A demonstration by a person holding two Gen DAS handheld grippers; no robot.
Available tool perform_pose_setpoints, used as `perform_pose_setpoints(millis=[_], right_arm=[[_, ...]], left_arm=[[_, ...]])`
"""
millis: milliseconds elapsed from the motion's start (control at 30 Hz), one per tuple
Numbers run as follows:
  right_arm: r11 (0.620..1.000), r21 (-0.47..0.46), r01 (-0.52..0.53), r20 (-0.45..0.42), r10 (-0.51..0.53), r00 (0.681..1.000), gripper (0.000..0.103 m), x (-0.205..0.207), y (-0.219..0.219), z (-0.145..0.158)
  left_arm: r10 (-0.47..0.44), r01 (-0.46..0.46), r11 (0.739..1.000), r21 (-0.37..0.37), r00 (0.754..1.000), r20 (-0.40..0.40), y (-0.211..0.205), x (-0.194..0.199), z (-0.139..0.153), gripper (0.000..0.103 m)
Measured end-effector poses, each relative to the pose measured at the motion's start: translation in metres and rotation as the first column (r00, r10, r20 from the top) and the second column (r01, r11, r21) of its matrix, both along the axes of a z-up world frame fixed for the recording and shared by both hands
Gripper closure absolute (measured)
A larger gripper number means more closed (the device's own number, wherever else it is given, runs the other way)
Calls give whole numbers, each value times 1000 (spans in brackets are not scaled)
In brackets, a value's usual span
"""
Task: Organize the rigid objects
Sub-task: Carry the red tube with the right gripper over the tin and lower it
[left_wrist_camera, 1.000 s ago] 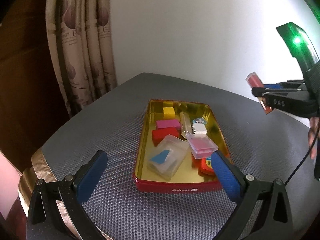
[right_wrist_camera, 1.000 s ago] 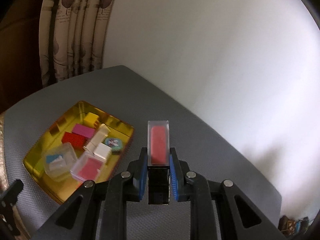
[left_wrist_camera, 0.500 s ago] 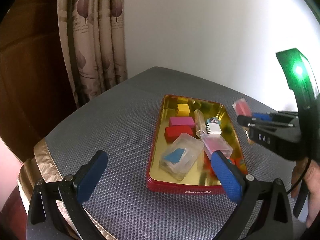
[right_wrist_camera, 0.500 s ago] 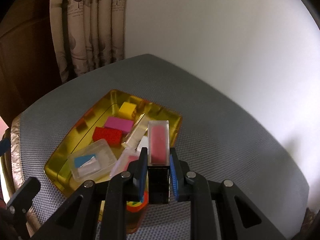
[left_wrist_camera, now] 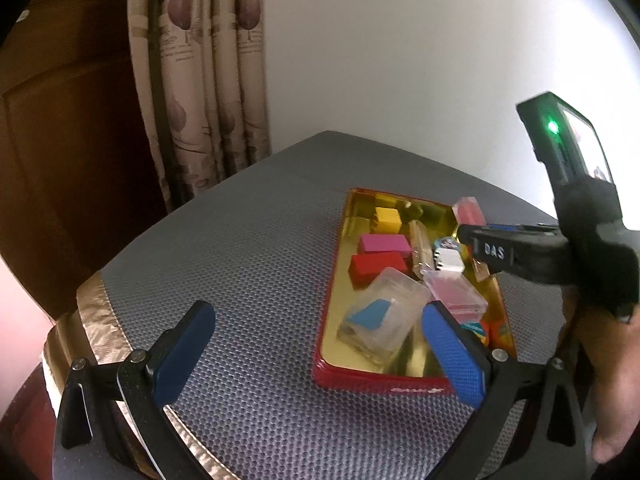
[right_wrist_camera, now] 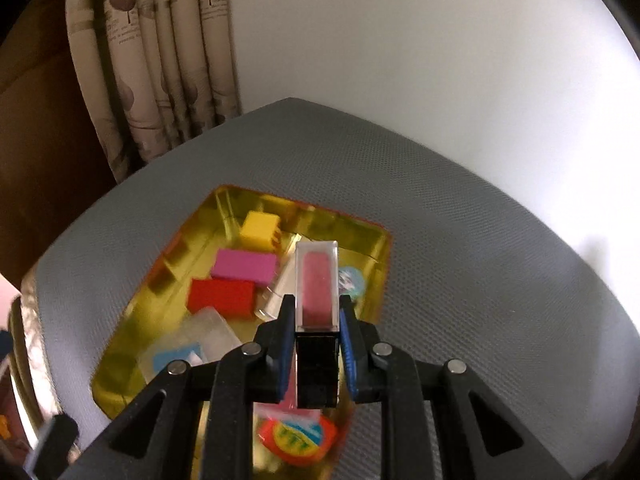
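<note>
From the left wrist camera, the left gripper (left_wrist_camera: 316,354) hangs over the near part of the grey mat (left_wrist_camera: 240,280) with its blue fingers (left_wrist_camera: 182,354) spread wide and nothing between them. Beyond them sits the tin (left_wrist_camera: 384,380), red outside and gold inside, with white lettering on its near wall too smeared to read. Inside lie a yellow block (left_wrist_camera: 387,218), a pink block (left_wrist_camera: 384,245), a red block (left_wrist_camera: 376,266) and a clear box (left_wrist_camera: 382,320) holding a blue piece. The right gripper (left_wrist_camera: 466,236) reaches in from the right above the tin's far corner, its black side printed "DAS", a green light glowing on the unit above it. This camera alone shows that lettering and the person's hand (left_wrist_camera: 612,380). From the right wrist camera, the right gripper (right_wrist_camera: 316,332) is clamped on a lipstick (right_wrist_camera: 316,288), a clear case with a dark pink stick and black base, held above the tin (right_wrist_camera: 380,240). Below the fingers lies a round red-rimmed sticker (right_wrist_camera: 298,438), its blue marks perhaps letters. The curtain (right_wrist_camera: 160,60) shows small print, unreadable.
</note>
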State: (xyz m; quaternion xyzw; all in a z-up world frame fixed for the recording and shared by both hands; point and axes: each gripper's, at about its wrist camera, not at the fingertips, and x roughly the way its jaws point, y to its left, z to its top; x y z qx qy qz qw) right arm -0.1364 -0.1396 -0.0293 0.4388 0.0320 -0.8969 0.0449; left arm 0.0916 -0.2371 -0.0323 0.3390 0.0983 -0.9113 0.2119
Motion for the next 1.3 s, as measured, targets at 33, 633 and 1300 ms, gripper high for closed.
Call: perform_pose_setpoints(millis=[33, 633, 1300], right_arm=[[1000, -8, -17, -2, 17, 1000, 83, -4, -7, 1], [998, -46, -36, 78, 39, 996, 83, -6, -40, -35], [1000, 31, -3, 59, 1, 998, 83, -15, -48, -34]], left_arm=[[9, -9, 1000, 2, 1000, -1, -2, -1, 0, 0], [22, -19, 999, -35, 996, 89, -3, -11, -14, 0], [2, 1, 1000, -30, 994, 111, -2, -9, -22, 0]])
